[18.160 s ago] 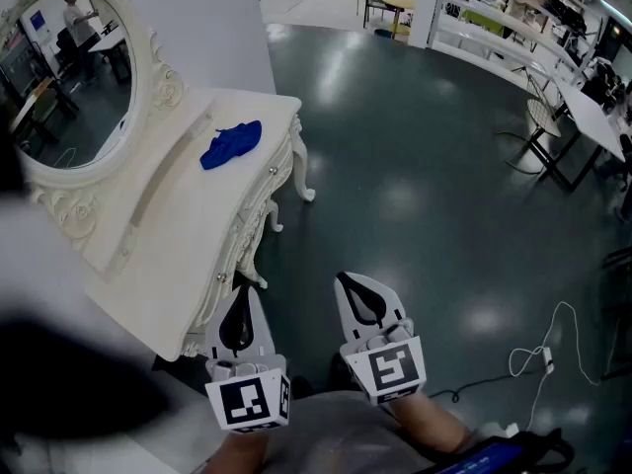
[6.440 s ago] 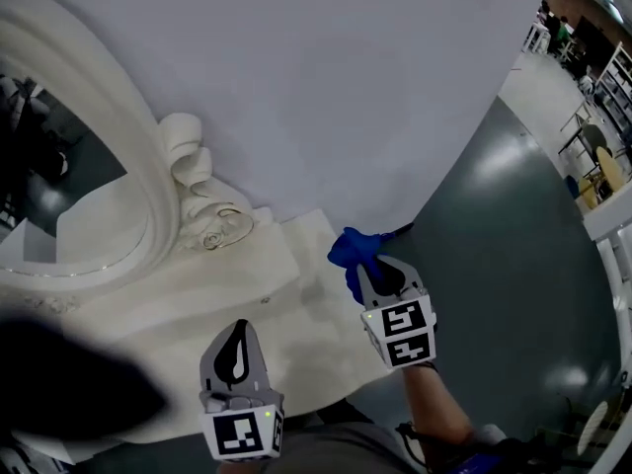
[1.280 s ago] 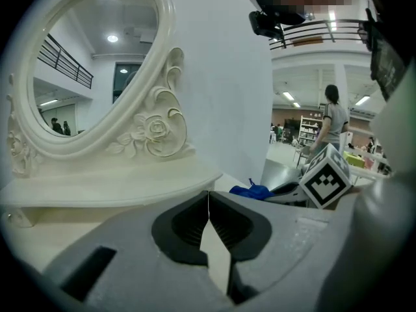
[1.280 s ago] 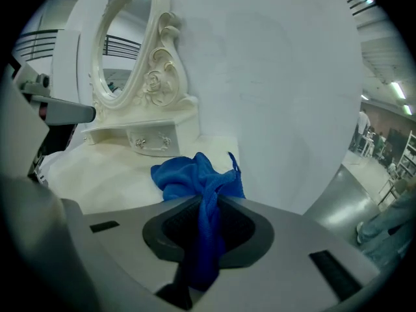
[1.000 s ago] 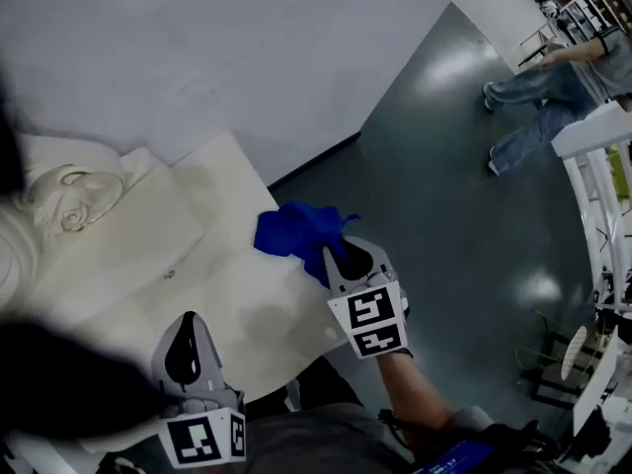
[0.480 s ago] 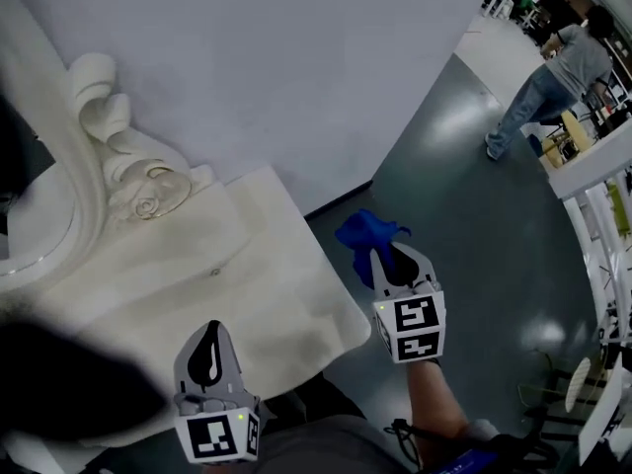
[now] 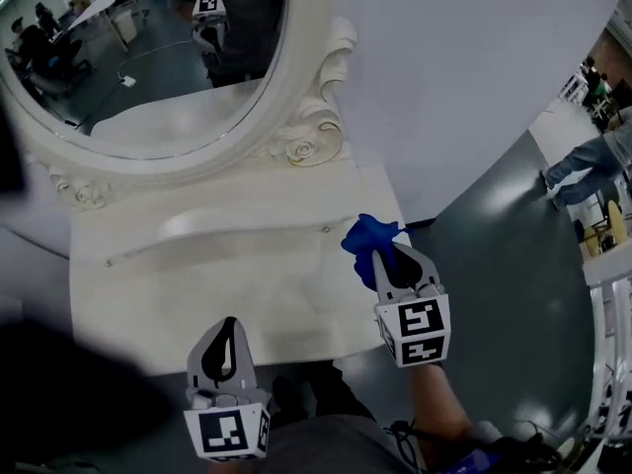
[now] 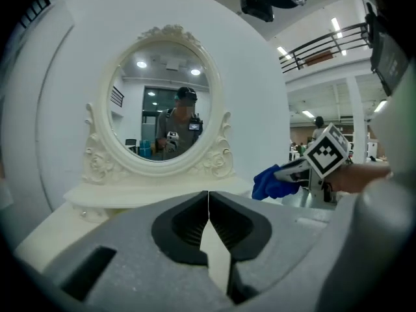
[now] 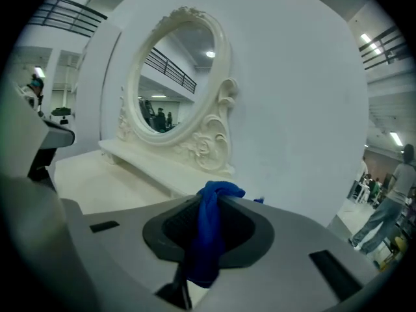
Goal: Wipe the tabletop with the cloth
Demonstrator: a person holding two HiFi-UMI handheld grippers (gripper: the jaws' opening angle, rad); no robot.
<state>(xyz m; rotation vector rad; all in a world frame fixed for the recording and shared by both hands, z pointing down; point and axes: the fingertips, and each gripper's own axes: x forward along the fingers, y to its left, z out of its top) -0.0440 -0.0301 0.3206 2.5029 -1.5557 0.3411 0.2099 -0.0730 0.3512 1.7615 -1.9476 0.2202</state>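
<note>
Head view: the cloth (image 7: 365, 237) is pinched in the right tool (image 7: 392, 263) and held at the counter's (image 7: 197, 284) right edge, so the surface to be wiped lies leftward. The left tool (image 7: 227, 332), nearer the counter's front edge, is pressed together, empty.

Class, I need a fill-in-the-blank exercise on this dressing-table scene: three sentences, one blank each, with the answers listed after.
1. The right hand-held gripper is shut on a ____ cloth.
2. The left hand-held gripper is shut and holds ____.
3. The mirror at the back of the table is ____ in shape.

Missing words: blue; nothing; oval.
</note>
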